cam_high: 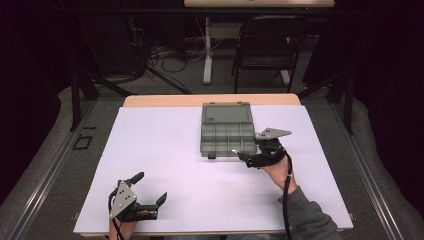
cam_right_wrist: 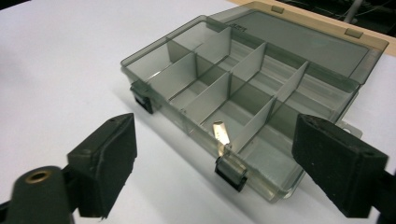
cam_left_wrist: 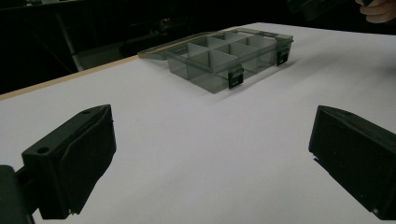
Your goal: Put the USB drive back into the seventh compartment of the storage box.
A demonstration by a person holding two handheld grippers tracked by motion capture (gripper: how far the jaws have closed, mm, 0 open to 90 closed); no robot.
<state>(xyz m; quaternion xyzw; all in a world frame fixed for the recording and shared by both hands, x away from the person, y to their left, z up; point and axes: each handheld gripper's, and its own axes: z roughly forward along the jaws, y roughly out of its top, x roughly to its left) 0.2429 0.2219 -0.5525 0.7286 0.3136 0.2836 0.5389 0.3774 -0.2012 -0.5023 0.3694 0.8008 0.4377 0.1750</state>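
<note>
The organizer box (cam_high: 227, 130) lies open toward the far edge of the white table (cam_high: 165, 150), its lid folded back flat behind it. The right gripper (cam_high: 248, 156) hovers just beside the near right corner of the box, jaws spread wide and holding nothing; a small metal piece (cam_right_wrist: 222, 134) stands at the front wall above the right latch (cam_right_wrist: 230, 171). The left gripper (cam_high: 150, 187) sits well apart from the box, near the front edge, jaws also wide and empty, with bare white surface between it and the box
</note>
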